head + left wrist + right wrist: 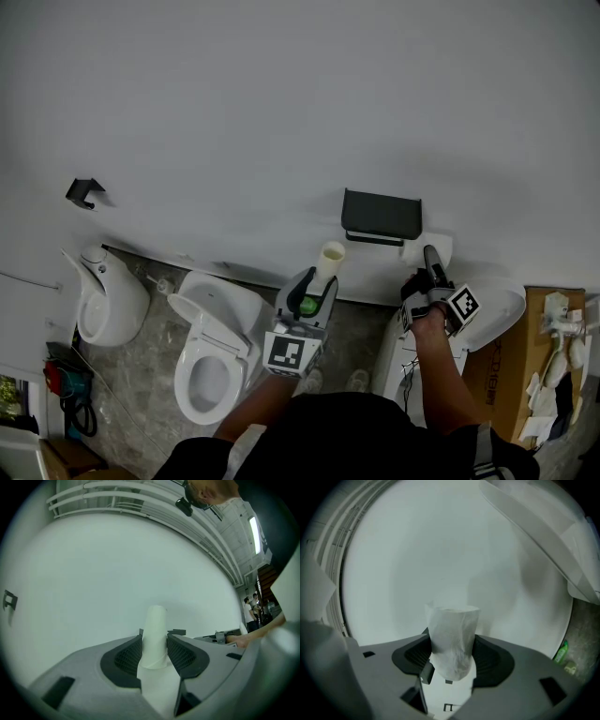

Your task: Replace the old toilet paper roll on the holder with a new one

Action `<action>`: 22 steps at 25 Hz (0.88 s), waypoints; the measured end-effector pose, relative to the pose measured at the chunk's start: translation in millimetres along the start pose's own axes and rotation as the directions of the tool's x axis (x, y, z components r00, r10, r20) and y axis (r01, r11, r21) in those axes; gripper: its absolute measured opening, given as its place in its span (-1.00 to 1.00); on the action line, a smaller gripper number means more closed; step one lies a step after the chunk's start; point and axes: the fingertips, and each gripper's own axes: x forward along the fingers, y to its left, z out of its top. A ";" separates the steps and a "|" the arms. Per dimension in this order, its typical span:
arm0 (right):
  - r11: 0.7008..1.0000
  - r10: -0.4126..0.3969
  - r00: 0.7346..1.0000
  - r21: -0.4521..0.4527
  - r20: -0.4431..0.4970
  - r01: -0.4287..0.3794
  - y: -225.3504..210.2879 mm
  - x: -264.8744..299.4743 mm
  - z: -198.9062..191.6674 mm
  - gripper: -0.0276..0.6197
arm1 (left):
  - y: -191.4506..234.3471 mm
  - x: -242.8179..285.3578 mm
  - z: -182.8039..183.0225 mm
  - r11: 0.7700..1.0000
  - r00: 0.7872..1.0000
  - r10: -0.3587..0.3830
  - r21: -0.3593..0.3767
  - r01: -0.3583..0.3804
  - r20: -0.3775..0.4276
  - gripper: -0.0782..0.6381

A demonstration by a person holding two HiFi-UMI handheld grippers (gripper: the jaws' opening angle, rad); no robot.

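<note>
A pale cardboard tube [154, 620] is pinched between the jaws of the left gripper [320, 281], whose dark ribbed pads are pressed against its two sides; the tube is held upright in that gripper's view and its open end is raised past the jaw tips toward the white wall [281, 112]. A white toilet paper roll [452, 639], covered in a thin crinkled wrapping, is clamped between the jaws of the right gripper [451, 656], which are spread wide around it, with the pads set against its sides. In the head view both grippers are held out in front of the person, the left one left of the right, and they are kept apart from each other. A black holder [382, 216] is fixed to the wall above and between them. The wrapped roll is seen just below the holder's right end; whether it touches the holder cannot be told. Lower left in the head view, a white toilet [211, 352] with its seat down and a white urinal [108, 300] are seen on the grey stone floor [155, 394], and a cardboard box [511, 361] is seen at the right edge.
</note>
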 end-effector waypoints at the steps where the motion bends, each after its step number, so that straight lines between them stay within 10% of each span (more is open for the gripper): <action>1: 1.000 -0.001 1.000 -0.002 -0.004 0.001 0.5 0.9 -3.0 -0.09 | -0.6 -0.6 1.2 1.000 1.000 -0.002 0.003 0.002 -0.006 -0.33; 22: 1.000 0.013 0.994 -0.016 -0.105 -0.015 6.4 39.3 -86.4 -0.09 | 42.5 -26.6 8.6 0.998 0.998 0.061 0.021 -0.061 -0.018 -0.33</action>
